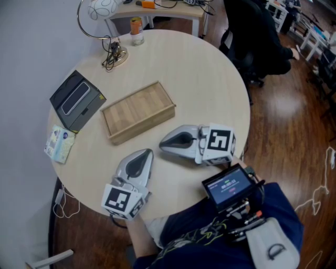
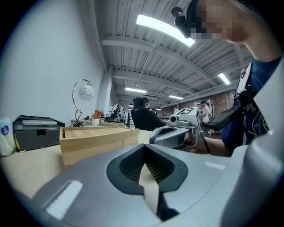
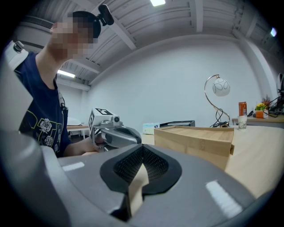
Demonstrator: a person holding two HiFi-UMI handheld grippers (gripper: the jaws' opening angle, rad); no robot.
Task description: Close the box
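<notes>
A round, pale counter [image 1: 210,79] is filling the head view, and a shallow wooden box [image 1: 138,112] is lying near its middle, turned at a slant, its top showing a flat wooden panel inside a thin rim. Both tools are resting on the counter on the person's side of the box, not touching it. The left gripper [image 1: 143,155] is pointing up toward the box's near long side, and in its own view its jaws are pressing together with nothing between them [image 2: 145,166]; the box [image 2: 97,139] is sitting just ahead and to the left. The right gripper [image 1: 164,143] is lying sideways, pointing left, just beside the box's near right corner; its jaws are likewise meeting with nothing held [image 3: 141,166], and the box [image 3: 199,137] is showing ahead to the right. To the left of the box, a black case [image 1: 77,101] and a tissue packet [image 1: 60,143] are sitting by the counter's edge. At the far edge, a curved lamp [image 1: 102,16] and an orange can [image 1: 136,26] are standing.
</notes>
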